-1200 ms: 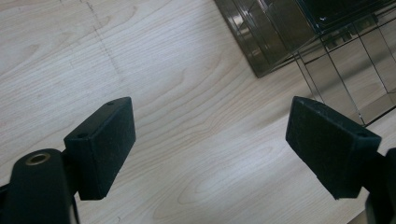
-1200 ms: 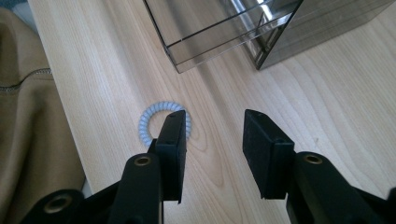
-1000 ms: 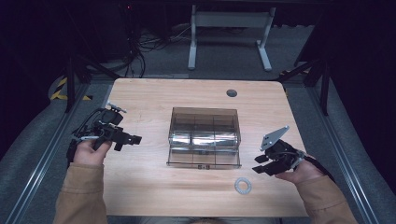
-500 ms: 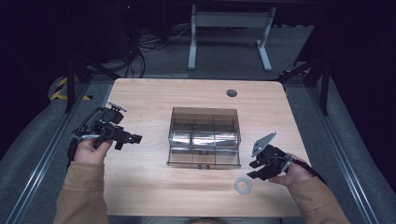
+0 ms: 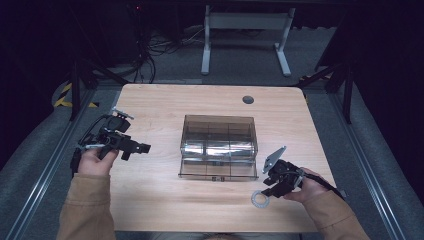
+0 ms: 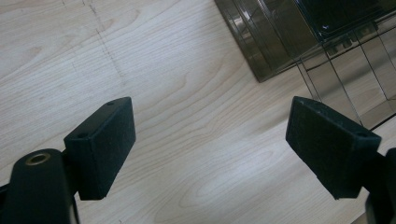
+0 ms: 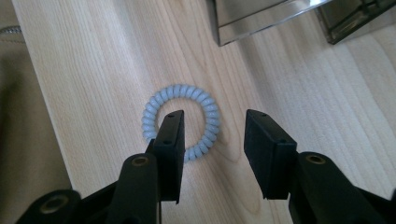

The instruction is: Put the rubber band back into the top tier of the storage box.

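A pale blue spiral hair tie (image 5: 254,199) lies flat on the wooden table (image 5: 160,200) near its front edge, right of centre. My right gripper (image 5: 270,190) hovers just over it, pointing down, open. In the right gripper view the hair tie (image 7: 180,91) lies under the open right gripper (image 7: 212,123): one jaw stands over the ring's hole, the other just outside its rim, and neither presses on it. My left gripper (image 5: 141,148) is held at the table's left, open with nothing between its pads (image 6: 100,144).
A smoky clear plastic box (image 5: 218,142) with several compartments stands mid-table, its front flap lying open toward me; its corner (image 7: 261,21) is close behind the hair tie. A round cable hole (image 5: 248,99) sits at the far edge. A sleeve (image 7: 23,116) lies left of the ring.
My right gripper has come down and toward the table's front edge, from beside the box to over the hair tie. The left gripper has stayed in place.
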A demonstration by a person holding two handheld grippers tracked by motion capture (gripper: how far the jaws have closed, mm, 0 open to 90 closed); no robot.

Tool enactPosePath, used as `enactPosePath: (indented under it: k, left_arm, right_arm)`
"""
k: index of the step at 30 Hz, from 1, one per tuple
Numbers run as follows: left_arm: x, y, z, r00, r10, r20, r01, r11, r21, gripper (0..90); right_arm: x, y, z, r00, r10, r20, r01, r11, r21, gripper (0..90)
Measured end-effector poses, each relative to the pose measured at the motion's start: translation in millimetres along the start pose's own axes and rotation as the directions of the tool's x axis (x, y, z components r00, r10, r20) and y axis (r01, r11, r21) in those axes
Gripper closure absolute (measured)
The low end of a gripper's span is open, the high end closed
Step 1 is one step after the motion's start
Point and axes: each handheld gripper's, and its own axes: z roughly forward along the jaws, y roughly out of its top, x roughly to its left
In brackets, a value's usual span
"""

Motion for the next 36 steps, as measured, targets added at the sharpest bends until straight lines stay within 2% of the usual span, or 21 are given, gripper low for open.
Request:
enactPosePath:
  k: [10, 24, 30, 31, 36]
  left_arm:
    - [1.5, -0.3, 0.5, 1.0, -0.007, -0.003, 0.007, 1.0, -0.001, 16.5]
    - [4.3, -1.1, 0.2, 0.9999, -0.015, 0.001, 0.015, 0.9999, 0.0, 16.5]
    - [5.1, -1.7, -1.0, 0.9998, -0.018, 0.002, 0.018, 0.9998, -0.002, 16.5]
    - [5.1, -1.8, -1.1, 0.9998, -0.017, 0.003, 0.017, 0.9999, -0.001, 16.5]
    - [5.0, -2.1, -1.3, 0.9998, -0.018, 0.004, 0.018, 0.9998, -0.004, 16.5]
  right_arm:
    - [-3.9, -1.3, 12.5, 1.0, 0.002, 0.003, -0.002, 0.999, 0.037, 60.1]
    - [-4.7, 0.0, 25.6, 0.9999, -0.009, -0.008, 0.009, 0.998, 0.06, 63.7]
    - [-1.3, 1.9, 26.1, 0.9995, -0.026, 0.016, 0.025, 0.997, 0.074, 64.6]
    - [-0.7, 2.3, 26.2, 0.9989, -0.04, 0.025, 0.038, 0.996, 0.081, 65.2]
    - [0.9, 2.4, 26.1, 0.9977, -0.045, 0.051, 0.041, 0.995, 0.089, 69.6]
